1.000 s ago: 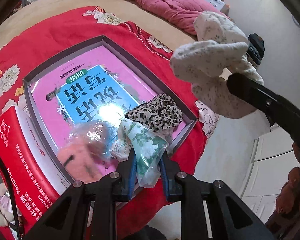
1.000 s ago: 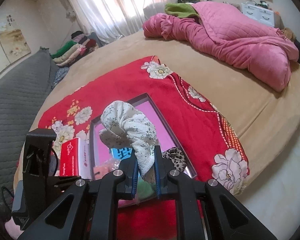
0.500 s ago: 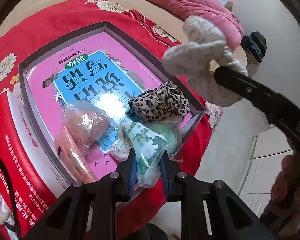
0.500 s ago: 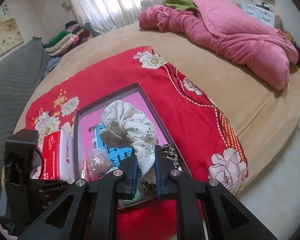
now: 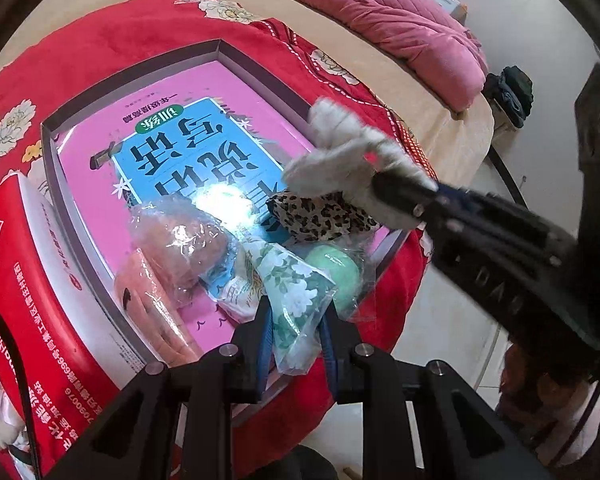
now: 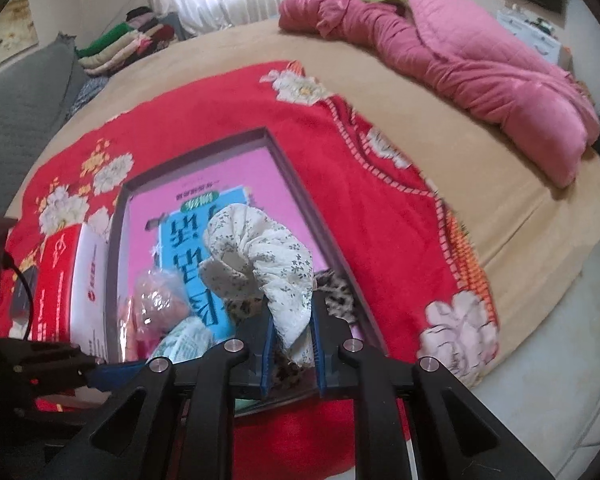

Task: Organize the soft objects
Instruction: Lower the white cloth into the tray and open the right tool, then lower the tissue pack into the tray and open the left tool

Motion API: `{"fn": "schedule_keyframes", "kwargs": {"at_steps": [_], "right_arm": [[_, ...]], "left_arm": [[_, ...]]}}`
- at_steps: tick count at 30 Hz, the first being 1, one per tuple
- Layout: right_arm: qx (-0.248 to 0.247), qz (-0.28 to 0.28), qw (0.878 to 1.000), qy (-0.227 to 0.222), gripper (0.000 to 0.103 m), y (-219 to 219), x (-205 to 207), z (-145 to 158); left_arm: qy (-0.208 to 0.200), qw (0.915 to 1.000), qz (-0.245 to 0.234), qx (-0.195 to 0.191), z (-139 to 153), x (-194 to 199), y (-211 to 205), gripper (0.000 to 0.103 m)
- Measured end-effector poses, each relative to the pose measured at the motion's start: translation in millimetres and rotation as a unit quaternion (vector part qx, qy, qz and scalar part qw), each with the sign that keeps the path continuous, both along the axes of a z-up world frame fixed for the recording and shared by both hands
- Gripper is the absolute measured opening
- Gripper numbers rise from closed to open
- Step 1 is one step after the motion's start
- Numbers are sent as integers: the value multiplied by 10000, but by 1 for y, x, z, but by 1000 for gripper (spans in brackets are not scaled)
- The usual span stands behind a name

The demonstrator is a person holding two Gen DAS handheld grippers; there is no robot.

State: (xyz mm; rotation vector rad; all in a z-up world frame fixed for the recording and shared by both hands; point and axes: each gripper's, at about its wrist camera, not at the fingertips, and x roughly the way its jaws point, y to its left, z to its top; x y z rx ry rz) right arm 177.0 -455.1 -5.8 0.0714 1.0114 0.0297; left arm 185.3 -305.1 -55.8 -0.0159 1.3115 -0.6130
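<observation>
Both claws clamp: right claw (image 6: 291, 344) on white scrunchie (image 6: 260, 256), left claw (image 5: 296, 332) on floral scrunchie (image 5: 288, 280).

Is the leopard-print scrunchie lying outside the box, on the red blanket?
No. The leopard-print scrunchie lies inside the box, on its pink floor near the right wall.

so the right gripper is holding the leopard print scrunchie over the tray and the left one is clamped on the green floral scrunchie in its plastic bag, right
Not quite. The right gripper holds the white floral scrunchie, not the leopard print scrunchie, which lies loose in the tray; both wrist views show this. The rest stands: the left gripper is clamped on the green floral scrunchie in its plastic bag.
</observation>
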Motion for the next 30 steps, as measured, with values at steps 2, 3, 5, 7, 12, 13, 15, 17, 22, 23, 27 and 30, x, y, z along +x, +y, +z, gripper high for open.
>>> {"fn": "schedule_keyframes", "kwargs": {"at_steps": [2,3,5,7,12,13,15,17,22,23,27,30], "right_arm": [[133,11,9999,54,18,0,0,-5],[197,1,9998,77,19,0,0,-7],[311,-21,9994,123,20,-1,0,-9],[399,-8,9991,139,26,-1,-1,-11],[521,95,9985,151,29,1,-3,-11],[606,115,9980,153,30,0,-4,-11],[689,117,9974,187,31,-1,-3,-11],[761,108,9968,213,31,-3,-4,-10],[1005,23,9948,176,49,-10,-8,-4],[1061,15,9942,156,49,-12,-9,-2],[1164,-66,9931,157,52,-19,-12,0],[1084,-104,9939,161,53,-21,-15,1]], "left_arm": [[7,10000,19,-3,-1,1,2,23],[10,10000,21,-5,-1,1,1,23],[15,10000,28,-12,-2,2,2,23],[11,10000,25,-4,-2,1,2,23],[-6,10000,-10,48,-3,1,-1,23],[-3,10000,-22,55,-4,1,-2,23],[29,10000,-30,58,-5,0,-4,23],[12,9999,-56,89,-5,0,-5,23],[63,10000,-32,68,-6,1,-5,24],[64,10000,-35,65,-7,2,-5,24],[89,9999,-45,79,-9,2,-5,25],[84,9999,-47,114,-10,1,-7,26]]}}
